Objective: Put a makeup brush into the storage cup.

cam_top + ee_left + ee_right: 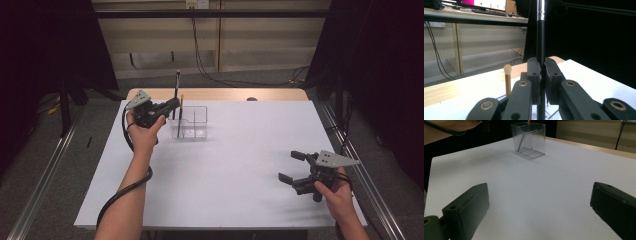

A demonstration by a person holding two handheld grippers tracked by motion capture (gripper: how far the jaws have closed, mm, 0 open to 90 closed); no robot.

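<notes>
My left gripper (541, 75) has its fingers (534, 75) pinched tight on a thin black brush handle (540, 37), held upright over the clear holder (192, 122) at the far left of the table (225, 170). The handle feels light, stiff and smooth, so I judge it may slip or pivot; gripping low on the shaft, below the silver ferrule (541, 10), keeps it steady. A gold-handled brush (507, 80) already stands in the holder. My right gripper (295, 170) rests with fingers wide and empty.
</notes>
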